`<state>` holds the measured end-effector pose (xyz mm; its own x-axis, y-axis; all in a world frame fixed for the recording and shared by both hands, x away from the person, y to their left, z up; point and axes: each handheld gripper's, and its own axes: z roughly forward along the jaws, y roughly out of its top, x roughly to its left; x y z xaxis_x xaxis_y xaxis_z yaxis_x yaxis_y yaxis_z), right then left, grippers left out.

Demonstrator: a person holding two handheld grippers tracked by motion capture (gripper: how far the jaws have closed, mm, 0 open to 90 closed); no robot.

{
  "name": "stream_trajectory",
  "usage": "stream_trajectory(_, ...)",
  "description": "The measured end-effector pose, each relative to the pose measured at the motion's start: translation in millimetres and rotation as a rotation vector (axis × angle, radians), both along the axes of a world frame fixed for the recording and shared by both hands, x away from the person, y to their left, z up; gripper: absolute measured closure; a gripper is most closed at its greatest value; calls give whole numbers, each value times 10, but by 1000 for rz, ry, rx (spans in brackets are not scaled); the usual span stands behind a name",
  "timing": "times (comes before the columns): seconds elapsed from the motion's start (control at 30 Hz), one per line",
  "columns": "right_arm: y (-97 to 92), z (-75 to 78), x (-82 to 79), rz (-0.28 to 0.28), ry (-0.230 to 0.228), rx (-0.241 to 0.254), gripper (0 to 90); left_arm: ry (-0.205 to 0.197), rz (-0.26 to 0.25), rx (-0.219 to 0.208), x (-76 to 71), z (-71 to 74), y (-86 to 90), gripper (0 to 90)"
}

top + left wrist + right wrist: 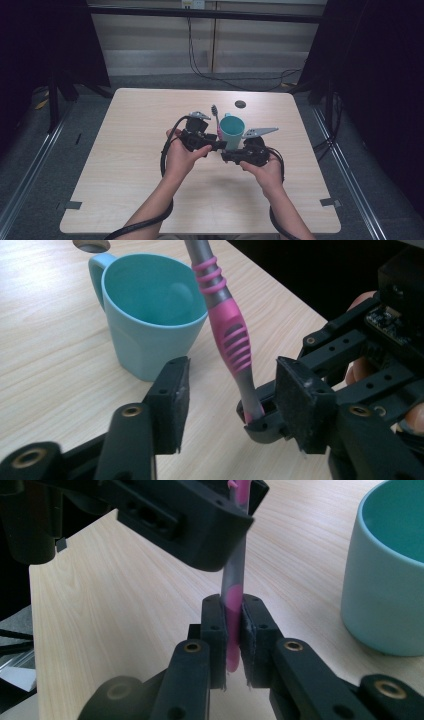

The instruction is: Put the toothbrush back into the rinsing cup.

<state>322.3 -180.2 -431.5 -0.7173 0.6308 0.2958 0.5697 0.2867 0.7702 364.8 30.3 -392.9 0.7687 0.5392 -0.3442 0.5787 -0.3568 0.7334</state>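
Note:
A pink and grey toothbrush (216, 120) stands upright beside a teal mug (232, 131) at the middle of the table. My right gripper (232, 611) is shut on the bottom end of the toothbrush handle (235, 575). My left gripper (232, 387) stands open around the handle (231, 335), one pad on each side with a gap to both. The empty mug (150, 315) sits just behind, its handle turned away. In the high view the left gripper (216, 145) and right gripper (226, 156) meet in front of the mug.
The light wooden table (125, 150) has a small round hole (240, 104) behind the mug. Black curtains hang at both sides. A cable (200, 70) runs over the floor beyond the far edge.

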Motion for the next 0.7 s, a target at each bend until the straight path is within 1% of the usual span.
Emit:
stream_trajectory(0.1,-2,-1,-1,2,-3,7,819,10,1,-11,2,-9,-12,532)
stream_trajectory(0.27,-6,-2,-7,-4,-4,10,818,7,1,-14,-6,-24,-36,592)
stream_trajectory(0.3,-6,-4,-9,-5,-1,13,818,15,-2,-19,-10,-27,-39,602)
stream_trajectory(0.4,-13,-18,-13,-11,7,26,818,9,-3,-13,-17,-26,-35,649)
stream_trajectory(0.43,-12,-22,-14,-13,7,29,818,17,-7,-16,-18,-27,-35,685)
stream_trajectory(0.5,-9,-31,-14,-17,6,34,818,17,-8,-14,-25,-23,-35,716)
stream_trajectory(0.53,-8,-37,-14,-21,6,38,818,16,-11,-11,-27,-22,-36,747)
stream_trajectory(0.6,-6,-42,-12,-20,10,51,818,13,-13,-9,-29,-20,-34,757)
stream_trajectory(0.7,7,-46,-15,-19,13,54,818,36,-8,-21,-29,-17,-26,786)
